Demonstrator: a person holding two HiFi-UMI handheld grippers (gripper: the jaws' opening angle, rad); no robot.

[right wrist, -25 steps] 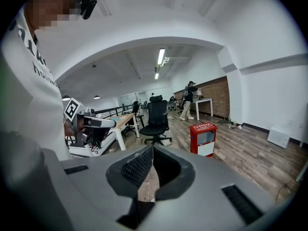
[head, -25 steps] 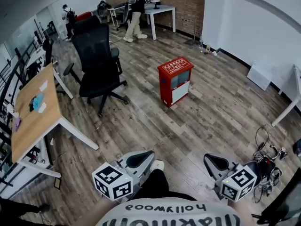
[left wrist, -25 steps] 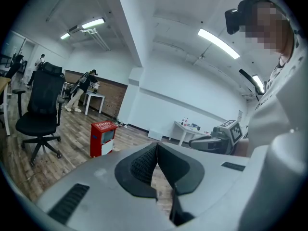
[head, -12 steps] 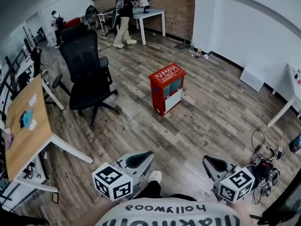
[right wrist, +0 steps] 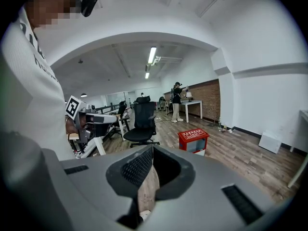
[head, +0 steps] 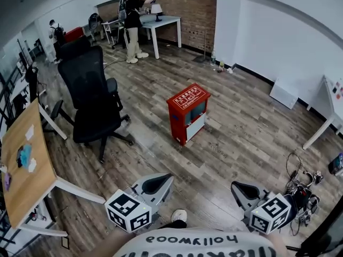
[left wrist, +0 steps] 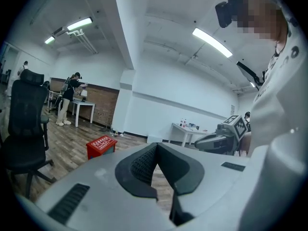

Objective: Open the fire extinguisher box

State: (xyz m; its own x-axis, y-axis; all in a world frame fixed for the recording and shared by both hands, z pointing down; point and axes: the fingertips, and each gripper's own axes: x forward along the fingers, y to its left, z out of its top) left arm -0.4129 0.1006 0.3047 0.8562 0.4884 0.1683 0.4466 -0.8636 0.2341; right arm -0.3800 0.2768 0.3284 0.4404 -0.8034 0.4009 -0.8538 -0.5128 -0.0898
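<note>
The fire extinguisher box (head: 187,114) is a red cabinet with a pale front window, standing shut on the wooden floor several steps ahead of me. It also shows small in the left gripper view (left wrist: 101,145) and in the right gripper view (right wrist: 193,139). My left gripper (head: 169,177) hangs low at the picture's bottom left, jaws together with nothing between them (left wrist: 155,146). My right gripper (head: 235,186) hangs level with it at the bottom right, shut and empty too (right wrist: 152,147). Both are far short of the box.
A black office chair (head: 94,106) stands left of the box, with a wooden desk (head: 21,181) further left. A tangle of cables (head: 301,189) lies on the floor at right, near a white table leg (head: 320,133). People stand by a white table (head: 161,23) at the back.
The whole view has moved forward over the floor: the red box and chair sit lower and nearer in the head view. Both grippers stay shut, carried along at the same spots.
</note>
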